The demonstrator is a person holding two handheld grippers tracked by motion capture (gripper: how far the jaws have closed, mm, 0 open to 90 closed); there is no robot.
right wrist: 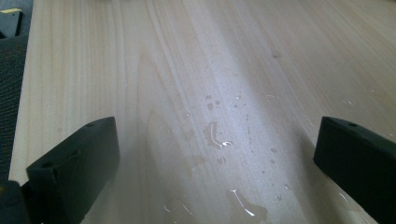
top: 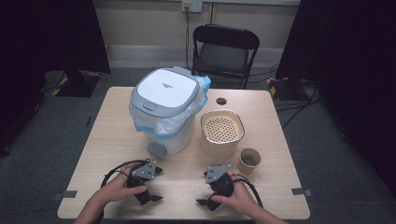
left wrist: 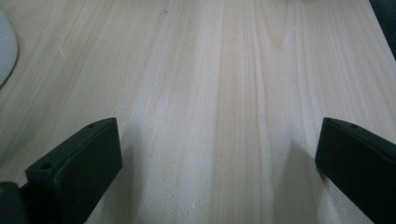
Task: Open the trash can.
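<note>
Both grippers, left [top: 148, 185] & right [top: 211, 190], lay on table [top: 116, 116], jaws wide apart, empty. You'd started nothing; next probably cup [top: 250, 161] or bin [top: 164, 109].

A pale wooden table [top: 271, 135] is standing on grey carpet, carrying a white pedal bin [top: 166, 112] with a grey lid and a blue-edged liner spilling over its rim. Just beside it is sitting a beige round container [top: 222, 133] with a perforated insert, and near that a paper cup [top: 250, 161]. Water droplets [right wrist: 217, 137] are glistening on the wood near the front edge. A dark round grommet [top: 221, 101] is showing toward the far edge.
</note>
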